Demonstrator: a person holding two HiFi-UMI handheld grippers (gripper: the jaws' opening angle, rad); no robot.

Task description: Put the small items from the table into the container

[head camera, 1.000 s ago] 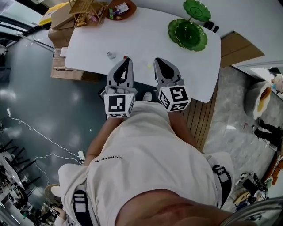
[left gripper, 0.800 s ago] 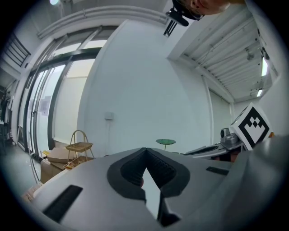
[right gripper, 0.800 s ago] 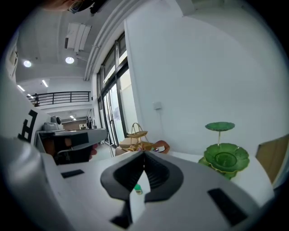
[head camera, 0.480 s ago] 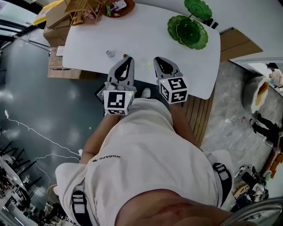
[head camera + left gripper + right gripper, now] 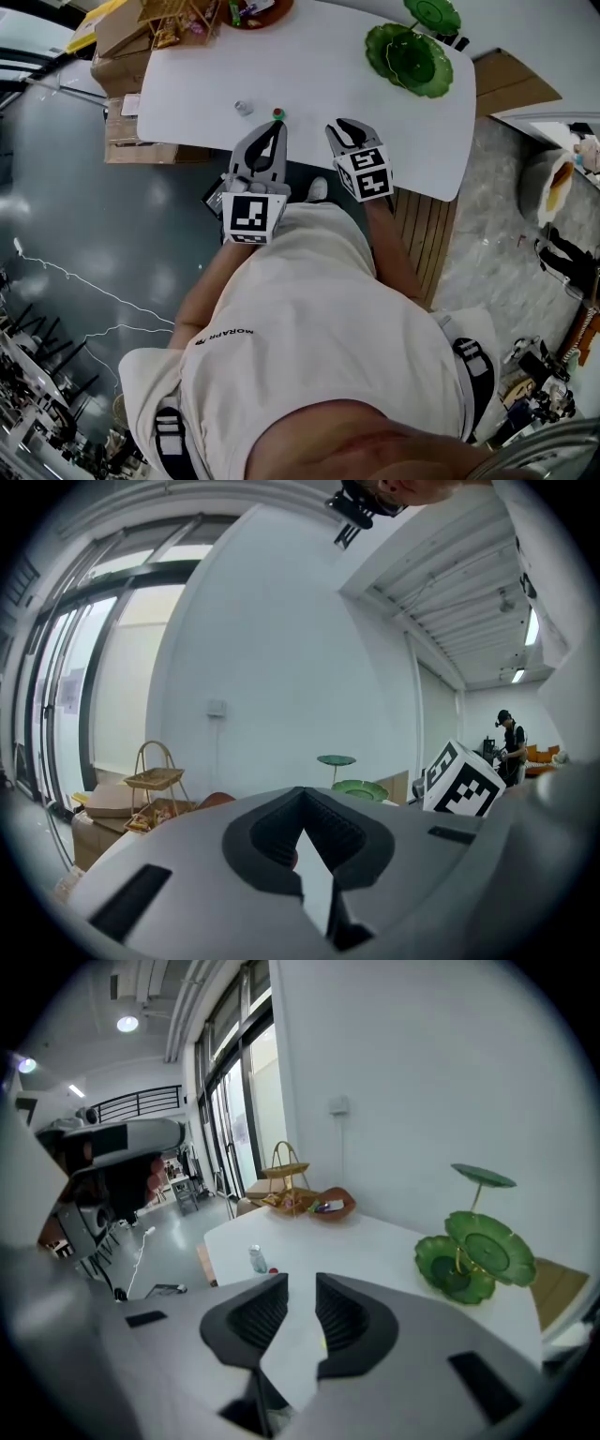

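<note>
Down dipped the right gripper toward the white tabletop, its jaws just parting with nothing between them. A tiny yellow-green piece lay just beyond its fingertips. The left gripper had its jaws pressed together, empty. A small red-and-green piece sat just ahead of its tips, a small clear bottle to their left. The green leaf-shaped tiered dish stood well beyond the right fingers.

White worktop, rounded corners. Far right: green leaf-shaped two-tier dish stand. Far edge: brown bowl holding wrapped oddments. Near edge, left of middle: small clear bottle, with a small red-and-green item near it.
</note>
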